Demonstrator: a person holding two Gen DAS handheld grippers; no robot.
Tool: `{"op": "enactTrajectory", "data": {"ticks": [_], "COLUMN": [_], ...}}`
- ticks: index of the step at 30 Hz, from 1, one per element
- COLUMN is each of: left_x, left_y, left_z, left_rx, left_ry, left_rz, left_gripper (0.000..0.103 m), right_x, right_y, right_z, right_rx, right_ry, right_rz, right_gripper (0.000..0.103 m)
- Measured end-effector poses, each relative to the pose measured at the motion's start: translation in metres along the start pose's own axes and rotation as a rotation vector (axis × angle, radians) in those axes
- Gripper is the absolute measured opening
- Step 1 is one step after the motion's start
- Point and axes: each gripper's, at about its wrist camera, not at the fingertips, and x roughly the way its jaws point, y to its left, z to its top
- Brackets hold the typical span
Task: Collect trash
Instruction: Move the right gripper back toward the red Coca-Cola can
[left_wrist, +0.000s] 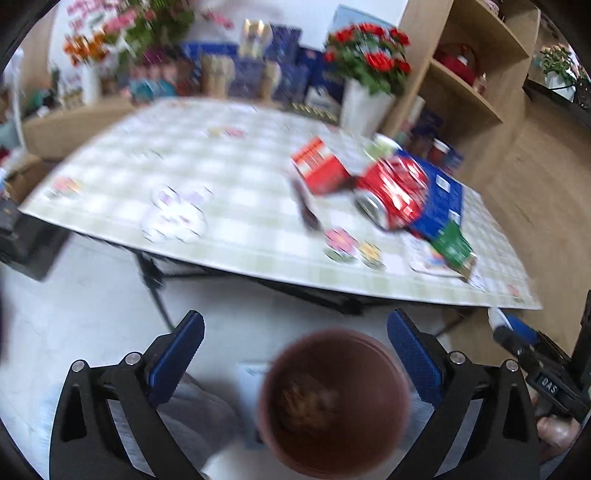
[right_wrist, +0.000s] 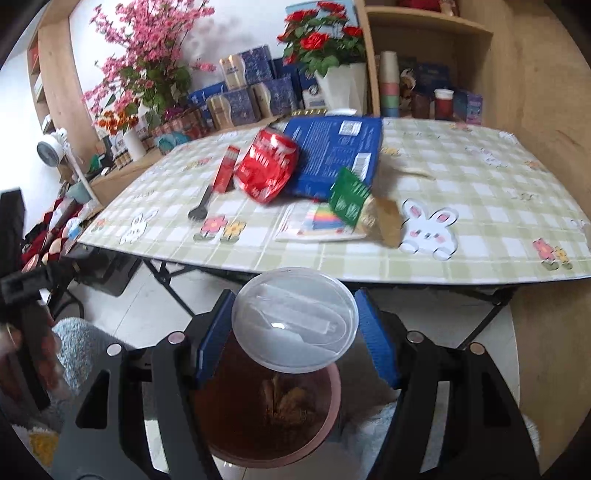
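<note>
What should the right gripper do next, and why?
Probably open the right gripper and drop the clear lid: it sits between the pads, directly over the open mouth of the brown bin. The left gripper is open and empty.

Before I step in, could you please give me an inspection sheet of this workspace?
Surface: checked tablecloth with bunny and flower prints, on a folding table.
Job's things: crushed red can, blue box, red carton, green packet, black spoon, leaflet and brown paper bag on the table; brown pot below, scraps inside.
Clutter: stacked boxes behind the table.
Grippers: left gripper jaws open, empty, above the pot; right gripper jaws closed on a clear lid.
Cables: nothing seen.
Surroundings: wooden shelving, red flowers, pink blossoms, white fan.
</note>
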Motion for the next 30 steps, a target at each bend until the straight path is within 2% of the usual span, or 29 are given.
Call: {"op": "enactTrajectory", "data": {"ticks": [5,9,16,19,20,21,22,24,27,30], "left_x": [-0.015,-0.019,-0.02,-0.021,-0.021,-0.022,-0.023,-0.025,-0.026,-0.026], "left_y": [0.015,0.024,0.043,0.048,0.049,0.05,0.051,0.05,0.048,0.045], "left_z": [0.004,0.002,0.004,0.005,0.006,0.006,0.007,0.007,0.009,0.01], "left_rx": [0.026,0.027,-0.015,-0.031,-0.033,-0.035,-0.036,-0.036,-0.028,-0.017], "left_ry": [-0.056,-0.063,-0.069,-0.078,-0.08,-0.083,-0.088,-0.099,-0.11,-0.116], "left_rz": [0.052,0.072,0.083,0.087,0.087,0.088,0.086,0.085,0.09,0.094], "left_gripper": [0.097,0.097,0.097,0.097,0.097,0.097,0.097,0.097,0.097,0.097], "right_x": [0.03,0.056,0.08,0.084,0.084,0.082,0.08,0.073,0.065,0.05], "right_y": [0.014,0.029,0.061,0.076,0.081,0.085,0.088,0.095,0.096,0.079], "right_z": [-0.013,-0.021,-0.024,-0.021,-0.02,-0.018,-0.016,-0.009,0.003,0.02], "right_rx": [-0.035,-0.093,-0.177,-0.216,-0.221,-0.223,-0.226,-0.25,-0.267,-0.223], "right_ry": [0.101,0.177,0.244,0.252,0.252,0.247,0.237,0.204,0.159,0.08], "right_rz": [0.019,0.027,0.072,0.116,0.145,0.178,0.19,0.204,0.164,0.085], "right_gripper": [0.067,0.067,0.067,0.069,0.075,0.088,0.094,0.097,0.097,0.097]}}
